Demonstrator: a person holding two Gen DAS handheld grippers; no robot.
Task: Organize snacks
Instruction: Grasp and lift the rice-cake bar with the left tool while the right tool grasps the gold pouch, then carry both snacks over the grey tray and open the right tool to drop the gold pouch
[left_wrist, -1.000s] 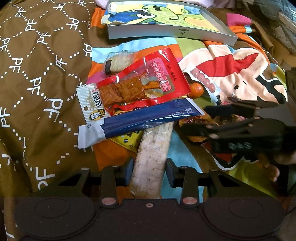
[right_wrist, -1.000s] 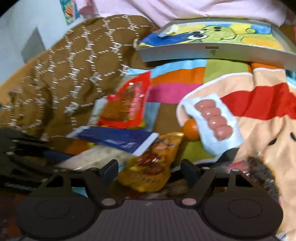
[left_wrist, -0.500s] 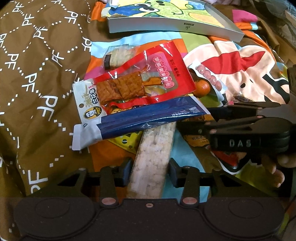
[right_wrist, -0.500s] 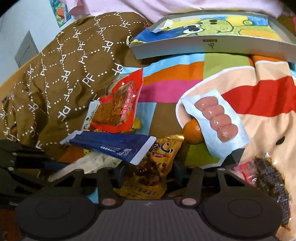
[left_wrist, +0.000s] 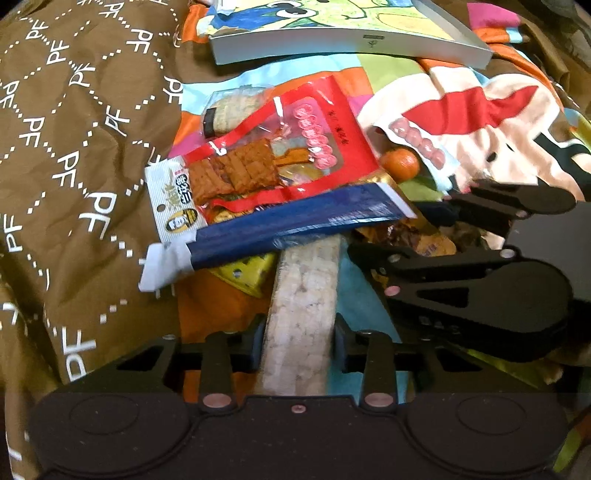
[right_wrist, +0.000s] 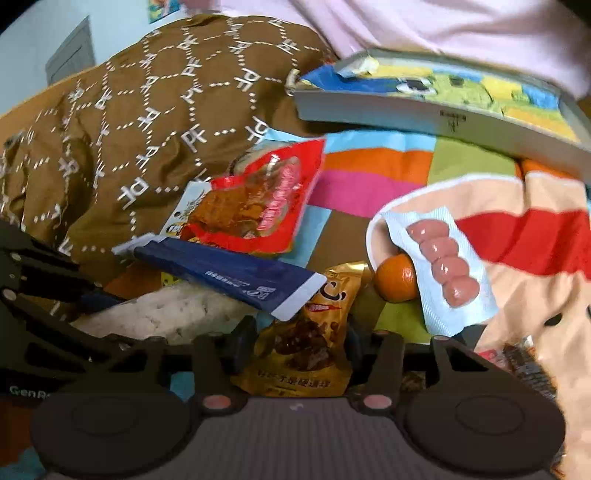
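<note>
My left gripper is shut on a long pale rice-cracker pack, whose far end lies under a blue packet. My right gripper is shut on a golden-yellow snack bag; it shows at the right of the left wrist view. A red tofu-snack pack lies on the pile. A sausage pack and a small orange lie to the right.
A shallow cartoon-printed box stands at the back, also in the right wrist view. Snacks lie on a colourful blanket. A brown patterned quilt is bunched on the left. A dark-wrapped snack lies at the right.
Both grippers have closed in on their packs. The right gripper's jaws went from wide apart to shut on the yellow bag. The views have moved closer to the pile.
</note>
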